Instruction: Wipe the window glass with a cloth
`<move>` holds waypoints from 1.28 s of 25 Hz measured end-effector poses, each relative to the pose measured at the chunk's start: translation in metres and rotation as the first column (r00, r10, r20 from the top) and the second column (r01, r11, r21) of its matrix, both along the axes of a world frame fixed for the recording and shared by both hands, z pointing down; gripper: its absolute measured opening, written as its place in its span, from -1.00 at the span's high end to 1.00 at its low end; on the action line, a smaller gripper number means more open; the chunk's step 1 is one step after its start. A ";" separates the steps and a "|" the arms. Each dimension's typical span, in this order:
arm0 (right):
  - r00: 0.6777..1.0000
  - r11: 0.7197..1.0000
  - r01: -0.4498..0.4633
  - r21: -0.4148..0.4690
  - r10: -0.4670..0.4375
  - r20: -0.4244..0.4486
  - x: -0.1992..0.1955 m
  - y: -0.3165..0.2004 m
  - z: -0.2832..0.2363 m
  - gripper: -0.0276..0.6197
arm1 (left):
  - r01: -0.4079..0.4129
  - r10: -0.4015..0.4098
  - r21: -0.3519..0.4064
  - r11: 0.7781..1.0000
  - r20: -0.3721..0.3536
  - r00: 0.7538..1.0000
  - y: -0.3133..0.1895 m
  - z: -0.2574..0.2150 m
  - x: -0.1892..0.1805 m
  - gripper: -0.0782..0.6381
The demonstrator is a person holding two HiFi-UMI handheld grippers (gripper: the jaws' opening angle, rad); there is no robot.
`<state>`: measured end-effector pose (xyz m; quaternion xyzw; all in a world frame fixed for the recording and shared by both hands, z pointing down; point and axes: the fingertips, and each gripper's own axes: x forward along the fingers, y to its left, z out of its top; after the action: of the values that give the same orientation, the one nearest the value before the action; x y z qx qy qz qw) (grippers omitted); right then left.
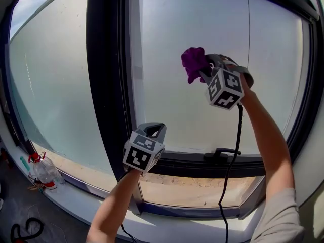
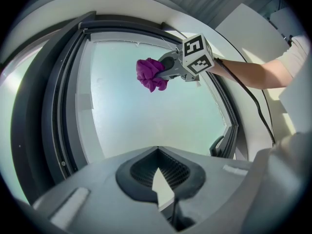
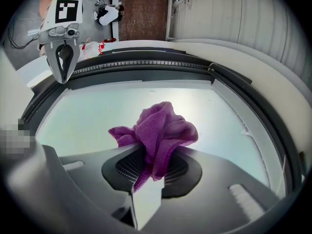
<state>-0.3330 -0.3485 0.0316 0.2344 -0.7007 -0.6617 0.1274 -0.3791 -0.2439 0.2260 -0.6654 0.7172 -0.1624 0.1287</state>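
Note:
A bunched purple cloth (image 1: pixel 193 63) is pressed against the window glass (image 1: pixel 202 29) in the upper middle of the pane. My right gripper (image 1: pixel 204 71) is shut on the cloth (image 3: pixel 157 130), which bulges out past the jaws. In the left gripper view the cloth (image 2: pixel 152 74) and the right gripper (image 2: pixel 168 72) show against the pale glass (image 2: pixel 161 111). My left gripper (image 1: pixel 154 130) hangs lower, near the dark frame's bottom rail, shut with nothing in it (image 2: pixel 163 189).
A thick dark mullion (image 1: pixel 104 75) splits the window, with another pane (image 1: pixel 50 70) on the left. A black window handle (image 1: pixel 223 152) sits on the bottom rail. A cable (image 1: pixel 230 166) hangs from the right gripper. A plastic bottle (image 1: pixel 44 170) lies on the sill at lower left.

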 end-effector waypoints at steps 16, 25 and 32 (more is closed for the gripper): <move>0.989 0.996 -0.026 0.087 0.013 0.151 0.003 0.008 -0.152 0.58 | -0.012 0.011 0.042 0.999 0.033 0.999 0.015 -0.021 0.006 0.76; 0.978 0.993 -0.031 0.116 0.006 0.208 0.003 0.010 -0.214 0.58 | -0.006 0.004 0.066 0.998 0.030 1.000 0.015 -0.020 -0.003 0.76; 0.963 0.992 -0.038 0.117 0.005 0.271 0.004 0.011 -0.248 0.58 | -0.008 0.005 0.096 0.995 0.025 1.000 0.015 -0.027 -0.004 0.76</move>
<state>-0.3294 -0.3370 -0.2161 0.3371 -0.6677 -0.6633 0.0235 -0.3828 -0.2286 0.1993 -0.6586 0.7204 -0.1354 0.1701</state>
